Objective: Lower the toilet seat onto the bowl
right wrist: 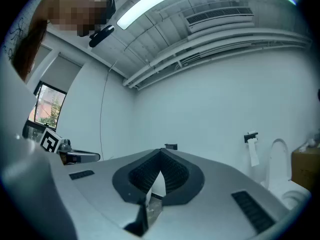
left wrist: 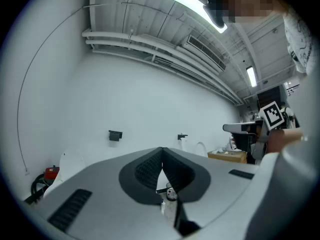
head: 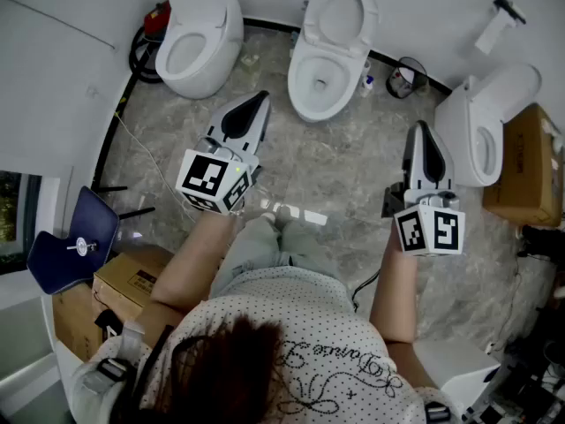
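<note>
Three white toilets stand along the far wall in the head view. The middle toilet (head: pixel 316 82) has its seat ring (head: pixel 341 14) raised against the wall above the open bowl. My left gripper (head: pixel 260 101) hovers over the floor, pointing between the left toilet (head: pixel 196 38) and the middle one, well short of both. My right gripper (head: pixel 421 129) points toward the wall between the middle toilet and the right toilet (head: pixel 484 131). Both are shut with nothing held; the left gripper (left wrist: pixel 161 153) and right gripper (right wrist: pixel 160 155) show black pads meeting in the gripper views.
Cardboard boxes sit at the right wall (head: pixel 530 166) and near left (head: pixel 132 281). A blue folded seat (head: pixel 71 241) leans at left. A small bin (head: pixel 406 78), a bottle (head: pixel 367 83), a red item (head: pixel 157 18) and cables lie by the wall. A paper roll (right wrist: pixel 253 152) hangs on the wall.
</note>
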`<state>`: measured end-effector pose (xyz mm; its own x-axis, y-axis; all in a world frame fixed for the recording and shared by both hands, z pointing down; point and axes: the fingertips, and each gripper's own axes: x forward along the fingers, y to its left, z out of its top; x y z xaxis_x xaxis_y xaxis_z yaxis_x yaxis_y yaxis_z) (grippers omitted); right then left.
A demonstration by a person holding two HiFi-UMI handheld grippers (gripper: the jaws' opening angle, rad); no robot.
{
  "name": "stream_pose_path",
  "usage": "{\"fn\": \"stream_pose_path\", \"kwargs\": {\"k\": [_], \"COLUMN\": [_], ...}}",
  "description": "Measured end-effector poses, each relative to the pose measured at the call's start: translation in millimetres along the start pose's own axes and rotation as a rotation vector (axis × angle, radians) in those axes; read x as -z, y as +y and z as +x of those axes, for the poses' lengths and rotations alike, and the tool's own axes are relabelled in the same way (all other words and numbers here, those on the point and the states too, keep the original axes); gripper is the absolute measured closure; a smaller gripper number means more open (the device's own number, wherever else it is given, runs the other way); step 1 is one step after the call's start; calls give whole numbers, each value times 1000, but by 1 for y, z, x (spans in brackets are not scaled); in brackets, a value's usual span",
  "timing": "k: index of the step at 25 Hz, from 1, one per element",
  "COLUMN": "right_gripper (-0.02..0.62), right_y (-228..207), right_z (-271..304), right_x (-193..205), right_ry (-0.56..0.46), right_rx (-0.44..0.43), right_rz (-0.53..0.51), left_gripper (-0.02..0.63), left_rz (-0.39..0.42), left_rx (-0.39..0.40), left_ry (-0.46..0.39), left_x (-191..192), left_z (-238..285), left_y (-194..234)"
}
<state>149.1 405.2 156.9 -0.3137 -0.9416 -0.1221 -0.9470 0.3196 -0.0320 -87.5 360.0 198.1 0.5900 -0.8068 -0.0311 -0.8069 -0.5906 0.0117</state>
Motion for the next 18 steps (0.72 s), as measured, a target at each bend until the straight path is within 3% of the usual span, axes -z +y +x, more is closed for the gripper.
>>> {"fn": "stream_pose_path", "kwargs": {"k": [14, 15, 18], "right_gripper": [583, 559, 395], "right_y": [-11, -12, -14], "right_z": [4, 5, 10], "right_x": [1, 1, 2], "right_ry": [16, 18, 22], "right_rx": [-16, -23, -52], "right_rz": [58, 63, 78], "left_gripper": [597, 572, 469], "left_rz": [-11, -12, -14], "left_rx": [-5, -8, -17], "left_ry": [0, 1, -1], "left_x": [-7, -8, -11], "left_z": [18, 20, 28], "left_y": [-10, -10, -9]}}
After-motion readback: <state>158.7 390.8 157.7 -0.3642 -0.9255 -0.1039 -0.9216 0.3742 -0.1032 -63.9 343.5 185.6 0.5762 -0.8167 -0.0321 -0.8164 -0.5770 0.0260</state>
